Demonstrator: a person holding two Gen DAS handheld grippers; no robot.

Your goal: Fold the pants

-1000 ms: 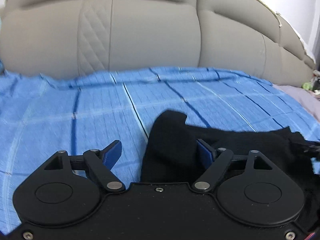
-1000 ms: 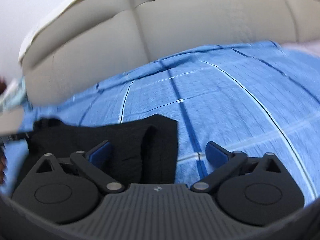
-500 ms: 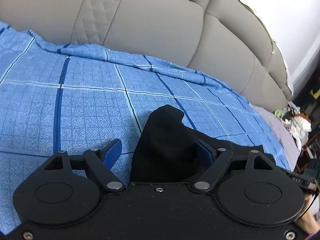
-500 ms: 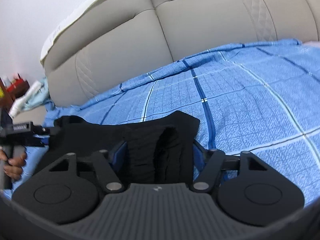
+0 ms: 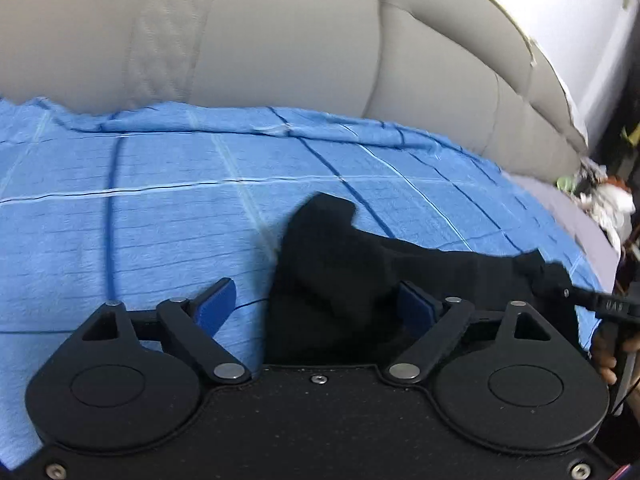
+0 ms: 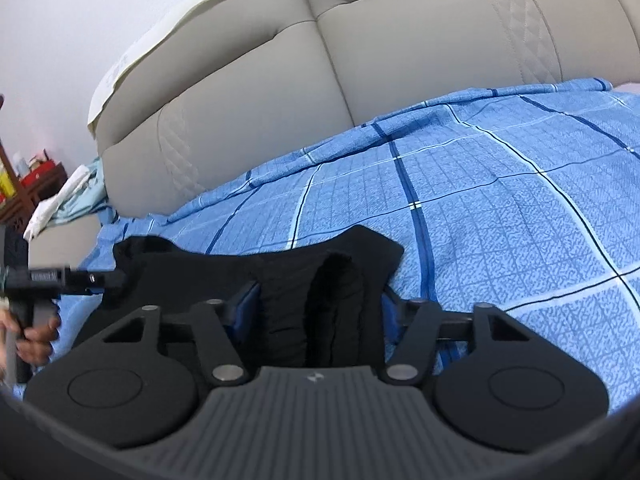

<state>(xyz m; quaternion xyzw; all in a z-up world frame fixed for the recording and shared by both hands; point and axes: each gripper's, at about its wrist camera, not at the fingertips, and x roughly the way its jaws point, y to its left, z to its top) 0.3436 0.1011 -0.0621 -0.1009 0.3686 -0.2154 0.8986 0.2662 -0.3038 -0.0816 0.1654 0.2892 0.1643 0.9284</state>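
Note:
The black pants point(image 5: 340, 264) lie bunched on the blue checked bedsheet point(image 5: 140, 220). My left gripper point(image 5: 316, 304) is open; its right finger rests against the pants' edge and its left finger is over bare sheet. In the right wrist view the pants point(image 6: 320, 292) fill the gap between the fingers, and my right gripper point(image 6: 318, 308) is shut on a thick bunch of them. The left gripper's tip point(image 6: 80, 278) touches the pants' far left corner there, and the right gripper's tip point(image 5: 560, 284) shows at their right end in the left wrist view.
A beige padded headboard point(image 5: 280, 40) runs along the back of the bed. A pile of clothes point(image 5: 608, 204) lies off the bed's right side. A wooden shelf point(image 6: 24, 184) and light cloths point(image 6: 68, 196) stand to the left.
My right gripper went from open beside the pants to shut on them. The left gripper stayed open at the other end, its view swinging as it shifted.

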